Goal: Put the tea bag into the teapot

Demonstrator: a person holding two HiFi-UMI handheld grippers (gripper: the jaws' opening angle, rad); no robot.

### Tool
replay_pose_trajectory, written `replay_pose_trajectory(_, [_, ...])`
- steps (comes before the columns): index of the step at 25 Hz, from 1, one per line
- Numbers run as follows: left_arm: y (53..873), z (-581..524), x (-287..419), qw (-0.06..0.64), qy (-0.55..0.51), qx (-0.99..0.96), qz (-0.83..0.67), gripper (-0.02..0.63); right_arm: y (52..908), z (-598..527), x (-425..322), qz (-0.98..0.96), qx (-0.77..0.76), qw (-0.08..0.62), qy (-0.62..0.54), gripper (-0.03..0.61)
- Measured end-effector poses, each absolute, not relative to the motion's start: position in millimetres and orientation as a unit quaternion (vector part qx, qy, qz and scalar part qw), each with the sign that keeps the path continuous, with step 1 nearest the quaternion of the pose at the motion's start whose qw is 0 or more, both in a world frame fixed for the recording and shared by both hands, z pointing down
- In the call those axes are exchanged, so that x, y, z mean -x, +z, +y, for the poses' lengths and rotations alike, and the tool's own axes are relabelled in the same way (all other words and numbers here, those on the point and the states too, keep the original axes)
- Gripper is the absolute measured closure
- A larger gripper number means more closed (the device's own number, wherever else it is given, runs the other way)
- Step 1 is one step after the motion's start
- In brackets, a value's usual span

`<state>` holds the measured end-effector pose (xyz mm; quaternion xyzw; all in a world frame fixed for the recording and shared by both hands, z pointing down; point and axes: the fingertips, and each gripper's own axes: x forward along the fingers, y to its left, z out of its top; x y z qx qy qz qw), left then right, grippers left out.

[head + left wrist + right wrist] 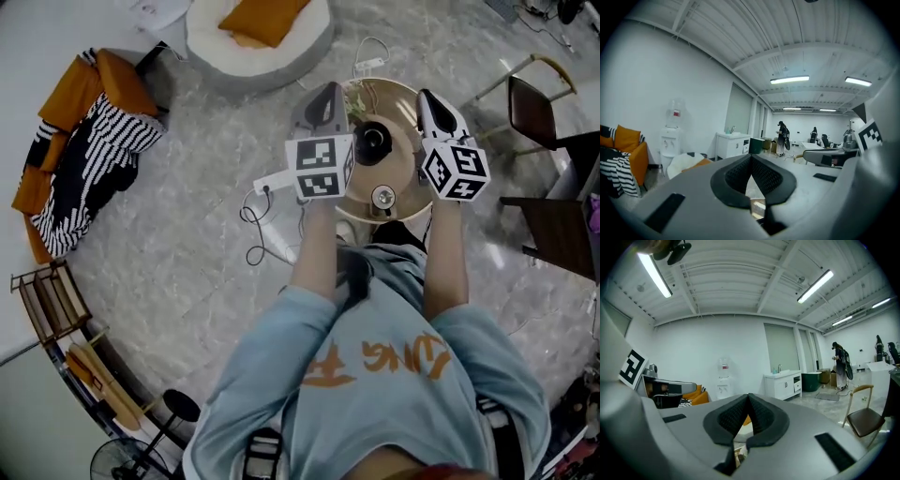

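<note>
A black teapot (373, 142) stands on a small round wooden table (409, 96) below me, with a small round metal-rimmed piece (382, 198) near the table's front edge. No tea bag can be made out. My left gripper (327, 91) is held up over the table's left rim, and its pads meet at the tips (751, 157) with nothing between them. My right gripper (430, 97) hovers over the table's right side, also shut and empty (749, 396). Both gripper views look out level across the room, not at the table.
A wooden chair (532, 105) and a dark chair (561, 234) stand to the right. A white beanbag (258, 37) with an orange cushion lies ahead. At left are an orange sofa with a striped blanket (89, 141), a power strip with cable (270, 184) and a rack (54, 302).
</note>
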<state>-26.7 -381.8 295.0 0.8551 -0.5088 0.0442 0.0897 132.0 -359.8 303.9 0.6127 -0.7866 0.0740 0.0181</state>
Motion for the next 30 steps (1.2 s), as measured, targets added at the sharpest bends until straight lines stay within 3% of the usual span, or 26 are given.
replay_pose_trajectory(10, [227, -384, 5, 0.028, 0.005, -0.874, -0.486, 0.589, 229, -349, -149, -0.779, -0.627, 0.008, -0.005, 0.566])
replay_pose_trajectory(30, [235, -407, 5, 0.028, 0.015, -0.871, -0.490, 0.588, 229, -371, -165, -0.770, -0.638, 0.015, -0.012, 0.566])
